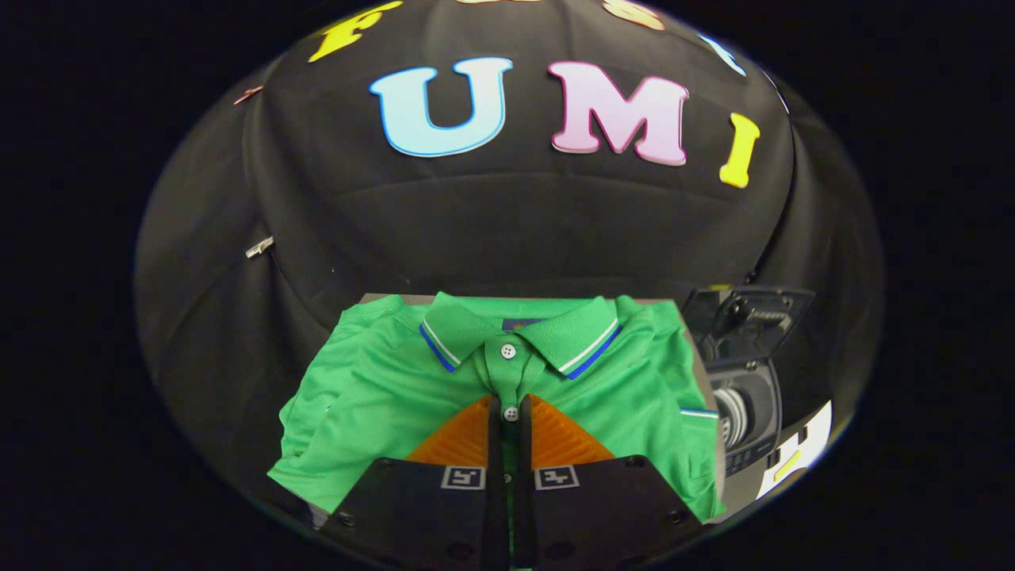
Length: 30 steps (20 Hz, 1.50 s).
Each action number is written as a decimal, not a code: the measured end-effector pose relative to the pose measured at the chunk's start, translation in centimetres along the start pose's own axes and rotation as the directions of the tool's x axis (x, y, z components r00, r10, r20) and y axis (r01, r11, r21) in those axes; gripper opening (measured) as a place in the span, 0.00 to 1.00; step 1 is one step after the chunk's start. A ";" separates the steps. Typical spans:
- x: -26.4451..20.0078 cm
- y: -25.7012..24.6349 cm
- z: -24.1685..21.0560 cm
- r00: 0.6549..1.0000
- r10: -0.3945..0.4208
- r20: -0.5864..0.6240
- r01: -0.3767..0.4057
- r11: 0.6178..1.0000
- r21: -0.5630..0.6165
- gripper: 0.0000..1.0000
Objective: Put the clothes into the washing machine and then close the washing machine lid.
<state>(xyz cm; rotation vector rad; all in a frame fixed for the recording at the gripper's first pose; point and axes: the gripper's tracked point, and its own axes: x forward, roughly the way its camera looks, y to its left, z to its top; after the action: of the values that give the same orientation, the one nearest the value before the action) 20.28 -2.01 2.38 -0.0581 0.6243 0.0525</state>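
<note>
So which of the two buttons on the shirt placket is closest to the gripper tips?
The lower button, sitting right at the tips of the gripper, whose fingers are nearly together over the green polo shirt. The upper button lies beyond, between the collar points.

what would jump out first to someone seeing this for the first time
A bright green polo shirt with a blue-and-white trimmed collar lies folded flat just ahead of the gripper, whose fingers are nearly together over its button placket. Beside the shirt, a small dark washing machine stands with its lid up, the drum visible inside.
</note>
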 end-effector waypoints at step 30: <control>-12.3 -14.1 12.6 0.826 -0.241 0.509 0.255 0.966 0.042 0.08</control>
<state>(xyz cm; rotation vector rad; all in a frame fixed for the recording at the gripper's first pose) 18.57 -15.55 20.32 -0.1472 0.0755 -0.1741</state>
